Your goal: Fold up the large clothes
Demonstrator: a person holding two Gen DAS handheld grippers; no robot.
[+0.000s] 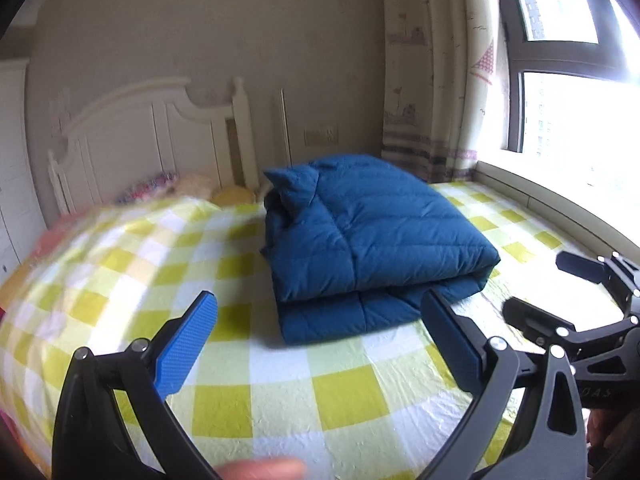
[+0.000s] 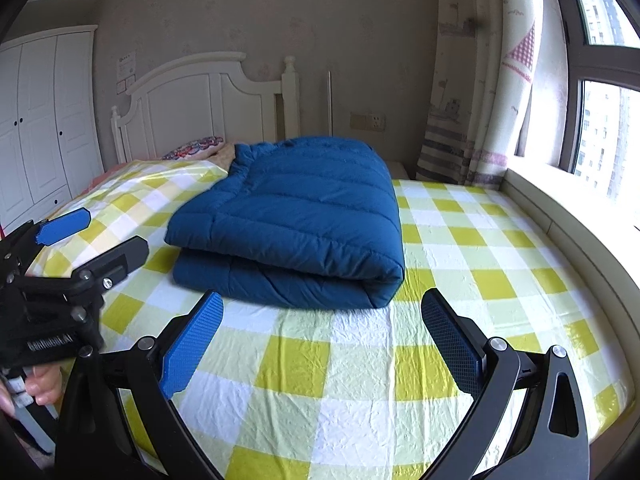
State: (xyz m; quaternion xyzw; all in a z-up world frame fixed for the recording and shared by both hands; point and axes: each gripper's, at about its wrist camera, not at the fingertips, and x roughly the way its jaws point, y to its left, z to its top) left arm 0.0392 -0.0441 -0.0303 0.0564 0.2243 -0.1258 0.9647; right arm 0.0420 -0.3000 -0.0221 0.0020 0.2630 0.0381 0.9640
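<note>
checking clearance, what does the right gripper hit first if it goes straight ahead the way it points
Most likely the folded blue quilted jacket on the yellow checked bedsheet; the open right gripper points at its near folded edge, with only bare sheet between. Depth is uncertain.

Bedroom. Beige papered wall (image 2: 280,12) behind a white panelled wooden headboard (image 2: 208,96) with turned posts. Bed covered by a yellow, pale green and white checked sheet (image 2: 460,240), creased. White three-door wardrobe (image 2: 40,120) at left. Wall socket plate (image 2: 368,121) beside the headboard. Patterned pale curtain (image 2: 480,80) drawn back at right. Dark-framed window (image 2: 580,72) admits strong daylight over a pale sill (image 2: 560,200).
</note>
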